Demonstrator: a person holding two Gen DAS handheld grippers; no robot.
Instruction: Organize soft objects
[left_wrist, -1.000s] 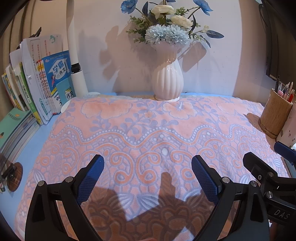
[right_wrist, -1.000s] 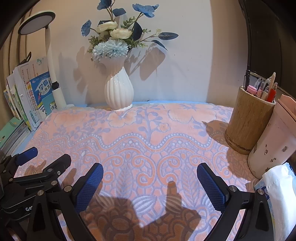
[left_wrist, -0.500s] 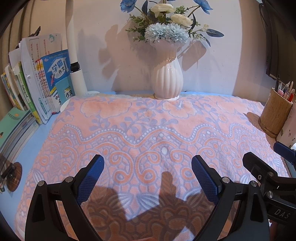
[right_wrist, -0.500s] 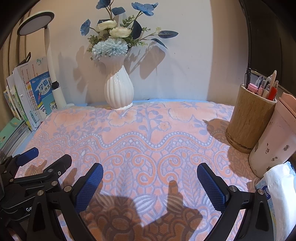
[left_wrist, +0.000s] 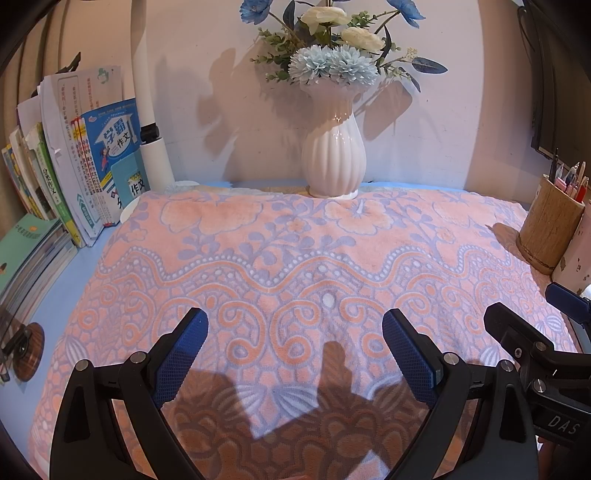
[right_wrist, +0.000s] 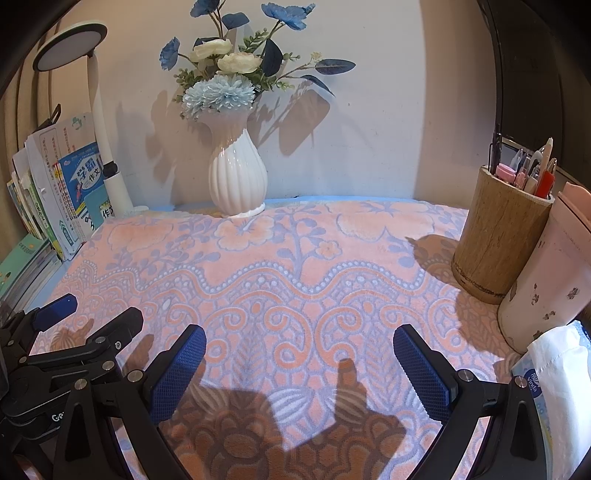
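A pink and lilac patterned towel (left_wrist: 295, 258) lies spread flat over the blue desk; it also shows in the right wrist view (right_wrist: 295, 280). My left gripper (left_wrist: 295, 350) is open and empty, hovering over the towel's near part. My right gripper (right_wrist: 299, 365) is open and empty too, just right of the left one. The right gripper shows at the right edge of the left wrist view (left_wrist: 532, 332). The left gripper shows at the left edge of the right wrist view (right_wrist: 88, 325).
A white vase of flowers (left_wrist: 334, 155) stands at the towel's far edge. Books (left_wrist: 74, 177) and a white lamp post (left_wrist: 147, 110) stand at the left. A wooden pen holder (right_wrist: 498, 236), a pink cup (right_wrist: 546, 280) and a tissue pack (right_wrist: 554, 387) stand at the right.
Both grippers have crept slightly forward over the towel. Both stay open and the towel lies as before.
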